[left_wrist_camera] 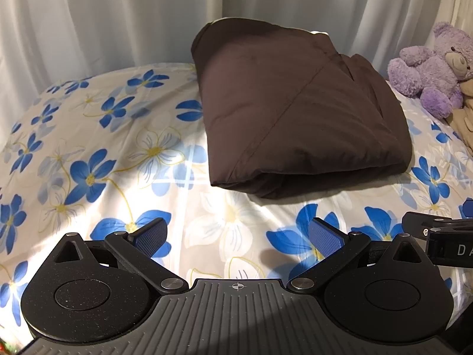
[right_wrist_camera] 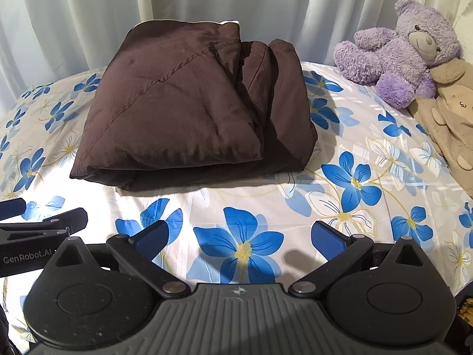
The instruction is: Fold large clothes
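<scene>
Bed with a floral sheet (left_wrist_camera: 97,153), white curtain (left_wrist_camera: 118,14) behind, purple teddy (right_wrist_camera: 408,47) and a beige plush (right_wrist_camera: 452,112) at 2 o'clock in the right wrist view. The brown garment (right_wrist_camera: 189,112) sits mid-bed as a thick folded bundle, at 12 o'clock from your right gripper (right_wrist_camera: 239,241) and 1 o'clock from your left gripper (left_wrist_camera: 238,233). Both tongs are spread wide and hold nothing, both hovering over bare sheet, well apart from the bundle. Each gripper shows at the edge of the other's view, so they're side by side. Judgement: the fold looks mostly done, with layers stacked and the near edge rolled under; you're either finished or at a tidy-up step. The right side of the bundle shows 2 or 3 loose flaps not lying flush, at 1 o'clock in the right view. If you go on, the next move calls for reaching forward, pinching those flap edges with the right tongs and pressing or tucking them flat while the left steadies the near corner. Padded fabric will likely spring back, so press firmly.
</scene>
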Demonstrator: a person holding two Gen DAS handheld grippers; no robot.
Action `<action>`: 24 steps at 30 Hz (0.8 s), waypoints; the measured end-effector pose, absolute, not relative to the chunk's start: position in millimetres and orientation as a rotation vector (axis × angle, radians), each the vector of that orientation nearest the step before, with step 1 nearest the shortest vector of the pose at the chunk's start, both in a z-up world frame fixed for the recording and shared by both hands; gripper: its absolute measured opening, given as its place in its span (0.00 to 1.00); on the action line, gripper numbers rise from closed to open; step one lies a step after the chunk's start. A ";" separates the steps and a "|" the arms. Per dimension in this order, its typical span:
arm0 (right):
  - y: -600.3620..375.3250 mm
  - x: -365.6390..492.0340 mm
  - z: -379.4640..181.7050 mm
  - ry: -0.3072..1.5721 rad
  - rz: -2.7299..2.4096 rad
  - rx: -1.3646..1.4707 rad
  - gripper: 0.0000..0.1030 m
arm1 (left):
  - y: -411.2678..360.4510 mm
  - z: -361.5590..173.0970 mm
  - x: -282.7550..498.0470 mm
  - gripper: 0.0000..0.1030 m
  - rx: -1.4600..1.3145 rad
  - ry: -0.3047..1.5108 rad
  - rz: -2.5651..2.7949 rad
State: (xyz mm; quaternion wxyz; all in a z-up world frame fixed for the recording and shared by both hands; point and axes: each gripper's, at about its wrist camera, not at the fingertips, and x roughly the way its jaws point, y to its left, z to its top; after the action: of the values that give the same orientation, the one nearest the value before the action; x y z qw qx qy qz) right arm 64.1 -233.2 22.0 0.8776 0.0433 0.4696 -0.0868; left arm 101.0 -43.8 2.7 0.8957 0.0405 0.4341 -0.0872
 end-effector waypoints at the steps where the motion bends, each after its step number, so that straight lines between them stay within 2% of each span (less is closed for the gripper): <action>1: -233.4 64.4 22.0 0.978 -0.178 0.092 0.99 | -43.9 2.5 101.2 1.00 0.085 0.899 -0.181; 24: -232.3 70.5 22.7 0.957 -0.180 0.093 0.99 | -45.2 1.8 108.3 1.00 0.091 0.901 -0.191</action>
State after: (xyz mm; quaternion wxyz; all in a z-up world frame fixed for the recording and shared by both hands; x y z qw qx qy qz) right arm 70.5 -232.3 22.7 0.8827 0.0446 0.4597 -0.0864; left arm 108.3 -45.2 1.8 0.8949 0.0441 0.4345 -0.0920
